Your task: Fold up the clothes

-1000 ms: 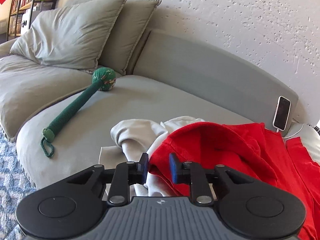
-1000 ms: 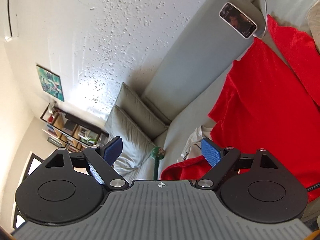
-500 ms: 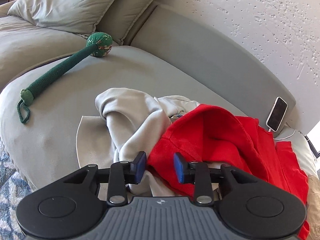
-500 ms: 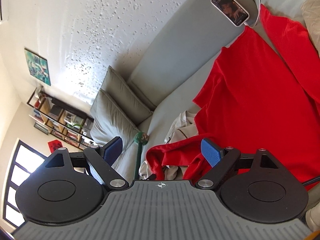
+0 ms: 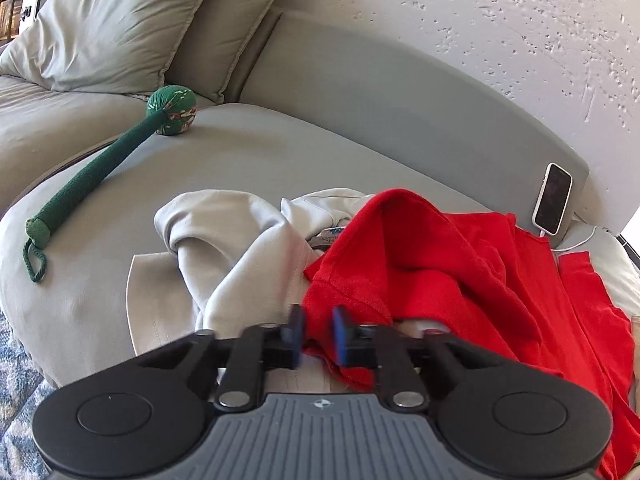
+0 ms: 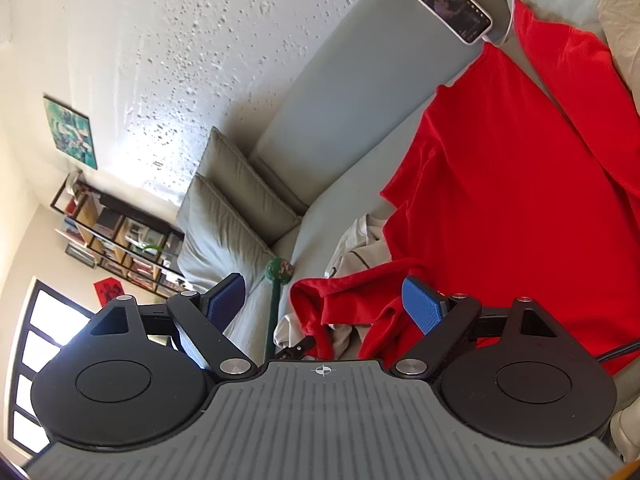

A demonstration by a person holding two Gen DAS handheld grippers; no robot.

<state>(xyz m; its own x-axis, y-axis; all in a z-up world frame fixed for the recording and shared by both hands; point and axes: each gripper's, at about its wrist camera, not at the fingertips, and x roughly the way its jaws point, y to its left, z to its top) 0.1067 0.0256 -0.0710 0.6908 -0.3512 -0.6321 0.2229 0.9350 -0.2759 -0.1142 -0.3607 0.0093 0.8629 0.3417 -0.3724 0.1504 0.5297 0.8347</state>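
A red garment (image 5: 440, 272) lies crumpled across the grey sofa seat (image 5: 208, 168), partly over a light grey garment (image 5: 240, 248). My left gripper (image 5: 318, 334) is low at the red garment's near hem; its blurred jaws are closing with a fold of red cloth between the blue pads. In the right wrist view the red garment (image 6: 500, 200) spreads wide and the pale garment (image 6: 356, 248) shows at its edge. My right gripper (image 6: 324, 304) hangs above the bunched red edge with its pads wide apart and nothing between them.
A green knitted stick with a ball end (image 5: 104, 164) lies on the seat to the left. Two grey pillows (image 5: 120, 28) lean at the back left. A phone (image 5: 553, 199) on a cable rests against the backrest. A patterned rug (image 5: 12, 380) lies below; a bookshelf (image 6: 116, 236) stands far off.
My left gripper has come down toward the red hem; its jaws widened slightly, then narrowed on the cloth. The right wrist view has tilted and shows more red cloth; its jaws stay wide.
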